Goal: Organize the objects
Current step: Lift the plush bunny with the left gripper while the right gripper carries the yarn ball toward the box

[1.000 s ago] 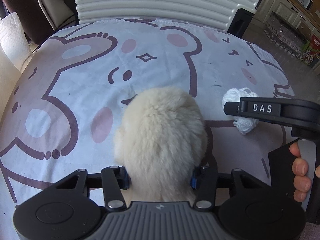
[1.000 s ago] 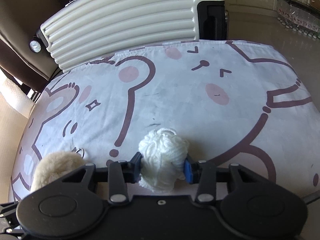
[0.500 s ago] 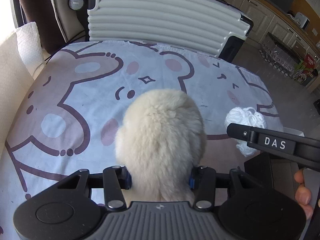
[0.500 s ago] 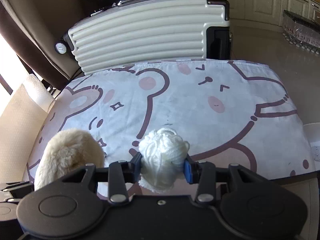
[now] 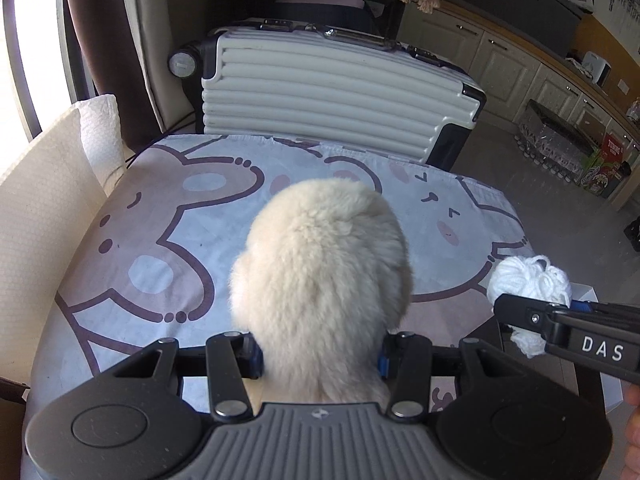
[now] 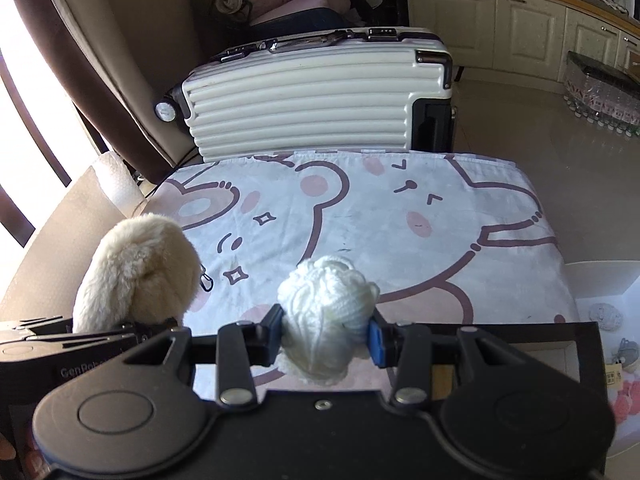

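Fur fills the middle of your left wrist view: your left gripper [image 5: 320, 360] has its two blue-padded fingers closed against the sides of a cream fluffy pom-pom [image 5: 320, 280], which is held clear above the cartoon-bear cloth [image 5: 160, 240]. From the right wrist view you can see the same pom-pom [image 6: 140, 268] off to the left, with a small metal clasp [image 6: 205, 280] hanging at its side.

Your right gripper [image 6: 326, 338] is likewise closed, its blue pads pressing both sides of a white yarn ball [image 6: 328, 312]. That ball [image 5: 528, 286] shows in the left view too, just past the cloth's right edge.

Beside the table's right edge, low in the right wrist view, stands an open white box [image 6: 600, 280]. In it you have a grey fuzzy ball [image 6: 606, 316], a small grey charm [image 6: 626, 350] and some pink fluffy pieces [image 6: 626, 398]; what lies deeper in it is hidden by the gripper body.

Behind the table stands a ribbed white suitcase [image 5: 320, 92]. A paper towel roll [image 5: 100, 132] sits at the table's left.
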The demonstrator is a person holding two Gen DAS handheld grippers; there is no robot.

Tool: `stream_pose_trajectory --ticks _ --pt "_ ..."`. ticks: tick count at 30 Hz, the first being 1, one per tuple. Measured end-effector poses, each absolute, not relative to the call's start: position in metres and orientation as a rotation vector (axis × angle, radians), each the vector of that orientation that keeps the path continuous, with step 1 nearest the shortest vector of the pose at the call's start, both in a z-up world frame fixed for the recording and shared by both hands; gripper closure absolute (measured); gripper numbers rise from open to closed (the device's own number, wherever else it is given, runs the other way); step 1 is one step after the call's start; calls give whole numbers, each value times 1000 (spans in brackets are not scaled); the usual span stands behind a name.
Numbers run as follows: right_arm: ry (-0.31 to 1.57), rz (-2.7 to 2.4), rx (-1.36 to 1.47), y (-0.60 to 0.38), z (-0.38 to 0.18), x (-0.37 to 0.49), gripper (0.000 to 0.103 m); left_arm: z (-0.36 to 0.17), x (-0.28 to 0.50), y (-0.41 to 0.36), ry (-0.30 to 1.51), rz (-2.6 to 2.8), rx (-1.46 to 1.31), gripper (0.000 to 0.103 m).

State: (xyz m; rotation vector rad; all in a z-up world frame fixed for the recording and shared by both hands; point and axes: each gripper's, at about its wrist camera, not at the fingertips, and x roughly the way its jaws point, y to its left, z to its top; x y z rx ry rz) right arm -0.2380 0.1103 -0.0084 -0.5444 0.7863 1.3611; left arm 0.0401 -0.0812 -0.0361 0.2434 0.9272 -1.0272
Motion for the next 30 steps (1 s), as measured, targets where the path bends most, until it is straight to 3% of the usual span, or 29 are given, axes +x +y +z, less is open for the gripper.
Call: stream_pose_trajectory --ticks 16,30 --pt "713 1319 -477 46 36 -227 60 -6 13 -59 863 -1029 206 55" --pt "717 1308 -485 38 37 -219 60 -4 3 -63 870 -1047 205 54"
